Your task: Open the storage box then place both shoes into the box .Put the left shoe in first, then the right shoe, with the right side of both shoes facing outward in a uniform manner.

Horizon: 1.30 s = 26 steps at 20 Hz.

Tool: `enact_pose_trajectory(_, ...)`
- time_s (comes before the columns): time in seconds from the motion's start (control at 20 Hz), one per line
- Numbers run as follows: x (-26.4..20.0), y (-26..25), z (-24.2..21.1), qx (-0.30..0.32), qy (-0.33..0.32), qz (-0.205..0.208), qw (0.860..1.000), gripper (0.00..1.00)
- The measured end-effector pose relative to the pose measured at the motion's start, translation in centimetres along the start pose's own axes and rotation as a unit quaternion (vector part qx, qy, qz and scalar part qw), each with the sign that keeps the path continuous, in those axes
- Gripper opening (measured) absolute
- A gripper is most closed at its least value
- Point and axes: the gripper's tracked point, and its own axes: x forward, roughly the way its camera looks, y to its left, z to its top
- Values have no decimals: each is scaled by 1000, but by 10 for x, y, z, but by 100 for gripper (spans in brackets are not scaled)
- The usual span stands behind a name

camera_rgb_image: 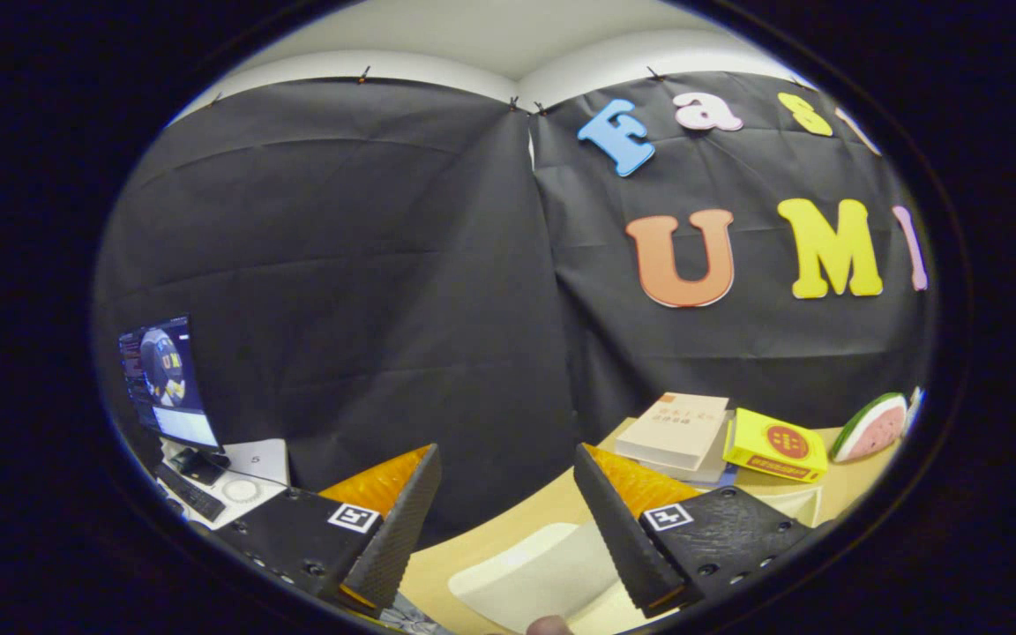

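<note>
Pale wood makes up the desk, and we take it as our landmark for everything else. Our tongs hang above its near edge with the two fingers spread wide apart, holding nothing; between them we see only the black cloth wall of the booth and a strip of the wooden top. On the desk just below and between the fingertips lies a smooth off-white plastic slab with rounded corners, and we cannot tell whether it is the storage box, its lid or something else. We cannot pick out either shoe on the desk. Toward the far side of the desk, against the cloth wall, a thick beige paperback book rests on top of another pale book. Just beside those books on the desk lies a flat yellow cardboard box with a red round mark, tilted slightly. Further along the same back edge of the desk stands a toy watermelon slice with a green rind and pink flesh, leaning upright. Off the desk on the opposite side, lower down and well apart from it, we see a lit computer monitor, a dark keyboard in front of it and a white sheet of paper beside it. At the near edge of the desk, below the off-white slab, a fingertip of a person peeks in.
</note>
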Motion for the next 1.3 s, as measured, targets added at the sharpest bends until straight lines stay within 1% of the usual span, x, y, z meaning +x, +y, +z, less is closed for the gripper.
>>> enact_pose_trajectory(0.2,-32,-55,10,0,-27,-58,998,93)
enact_pose_trajectory(0.35,-65,-112,18,5,-43,-111,993,93)
enact_pose_trajectory(0.6,-147,-220,20,-2,-55,-203,978,93)
enact_pose_trajectory(0.75,-198,-284,12,0,-54,-247,968,93)
enact_pose_trajectory(0.9,-243,-344,-8,-11,-32,-293,956,93)
enact_pose_trajectory(1.0,-267,-378,-27,-9,-13,-316,949,93)
enact_pose_trajectory(1.15,-285,-417,-71,19,35,-335,941,93)
enact_pose_trajectory(1.3,-287,-441,-120,40,87,-342,935,93)
